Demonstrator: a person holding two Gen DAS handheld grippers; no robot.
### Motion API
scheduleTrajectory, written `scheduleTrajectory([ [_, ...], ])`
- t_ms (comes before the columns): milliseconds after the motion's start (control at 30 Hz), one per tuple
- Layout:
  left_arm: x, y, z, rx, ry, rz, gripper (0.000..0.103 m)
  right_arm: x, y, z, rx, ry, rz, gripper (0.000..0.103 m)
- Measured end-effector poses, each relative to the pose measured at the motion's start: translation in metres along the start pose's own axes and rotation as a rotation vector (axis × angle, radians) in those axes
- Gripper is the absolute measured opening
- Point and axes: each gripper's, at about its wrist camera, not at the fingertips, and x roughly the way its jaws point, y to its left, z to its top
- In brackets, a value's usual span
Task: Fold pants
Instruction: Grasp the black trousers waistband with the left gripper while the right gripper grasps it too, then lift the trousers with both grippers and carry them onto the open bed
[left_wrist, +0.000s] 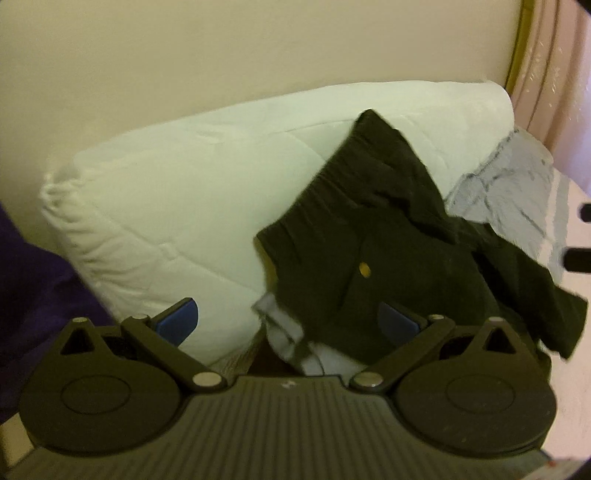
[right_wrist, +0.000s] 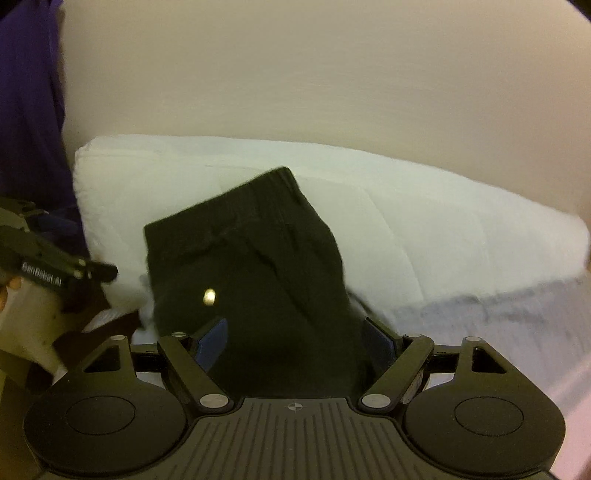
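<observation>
The black pants (left_wrist: 376, 236) lie crumpled, their waistband leaning up against a white folded duvet (left_wrist: 192, 192). A small yellow button shows on the front of the pants. My left gripper (left_wrist: 290, 319) is open wide, and the lower edge of the pants overlaps its right pad. In the right wrist view the pants (right_wrist: 258, 280) run down between the fingers of my right gripper (right_wrist: 297, 339). Its jaws stand apart, and the dark cloth fills the gap between the blue pads (right_wrist: 214, 341). Both views are blurred.
The duvet (right_wrist: 424, 221) rests against a plain beige wall. A grey-and-white patterned sheet (left_wrist: 517, 177) covers the bed beneath it. A purple cloth (right_wrist: 26, 110) hangs at the left. The left gripper's body (right_wrist: 55, 266) shows at the left edge, and a pale curtain (left_wrist: 554, 74) at the right.
</observation>
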Motion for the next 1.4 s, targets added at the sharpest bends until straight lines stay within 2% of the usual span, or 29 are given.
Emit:
scheduleTrajectory([
  [233, 0.064, 0.007, 0.012, -0.047, 0.015, -0.054, 0.102, 0.097, -0.022, 0.042, -0.156, 0.043, 0.054, 0.077],
  [367, 0.083, 0.012, 0.011, -0.088, -0.002, -0.082, 0.086, 0.126, -0.028, 0.055, -0.214, 0.022, 0.098, 0.077],
  [533, 0.090, 0.010, 0.012, -0.067, -0.019, -0.101, 0.071, 0.153, -0.036, 0.067, -0.275, 0.029, 0.188, 0.077],
  [567, 0.091, 0.009, 0.012, -0.053, -0.017, -0.106, 0.063, 0.154, -0.039, 0.068, -0.263, 0.039, 0.203, 0.074],
  [600, 0.091, 0.008, 0.012, -0.040, -0.014, -0.112, 0.056, 0.153, -0.043, 0.070, -0.244, 0.056, 0.221, 0.066],
  [633, 0.092, 0.006, 0.012, -0.032, -0.010, -0.112, 0.045, 0.151, -0.046, 0.070, -0.228, 0.066, 0.218, 0.052],
  [667, 0.092, 0.005, 0.013, -0.026, -0.009, -0.090, 0.040, 0.148, -0.048, 0.070, -0.217, 0.070, 0.213, 0.041],
  [700, 0.090, 0.005, 0.013, -0.023, -0.010, -0.086, 0.036, 0.142, -0.048, 0.069, -0.212, 0.071, 0.207, 0.036],
  [733, 0.087, 0.006, 0.014, -0.028, -0.016, -0.094, 0.034, 0.135, -0.049, 0.068, -0.205, 0.069, 0.196, 0.026],
  [767, 0.082, 0.008, 0.014, -0.038, -0.025, -0.108, 0.030, 0.126, -0.051, 0.067, -0.193, 0.064, 0.186, 0.022],
  [833, 0.070, 0.006, 0.015, -0.035, -0.047, -0.128, 0.024, 0.101, -0.059, 0.064, -0.153, 0.041, 0.174, 0.020],
  [900, 0.048, -0.005, 0.017, 0.006, -0.085, -0.139, 0.019, 0.065, -0.064, 0.056, -0.117, 0.006, 0.152, 0.019],
  [933, 0.035, -0.012, 0.018, 0.023, -0.105, -0.152, 0.011, 0.043, -0.067, 0.049, -0.093, -0.017, 0.128, 0.019],
  [1067, -0.022, -0.040, 0.016, 0.093, -0.177, -0.216, 0.011, -0.057, -0.089, 0.007, 0.068, -0.112, 0.042, 0.018],
  [1233, -0.124, -0.105, -0.011, 0.278, -0.272, -0.379, 0.010, -0.202, -0.105, -0.080, 0.245, -0.236, -0.102, 0.018],
  [1400, -0.233, -0.186, -0.063, 0.467, -0.351, -0.560, 0.010, -0.356, -0.105, -0.191, 0.417, -0.349, -0.238, 0.018],
])
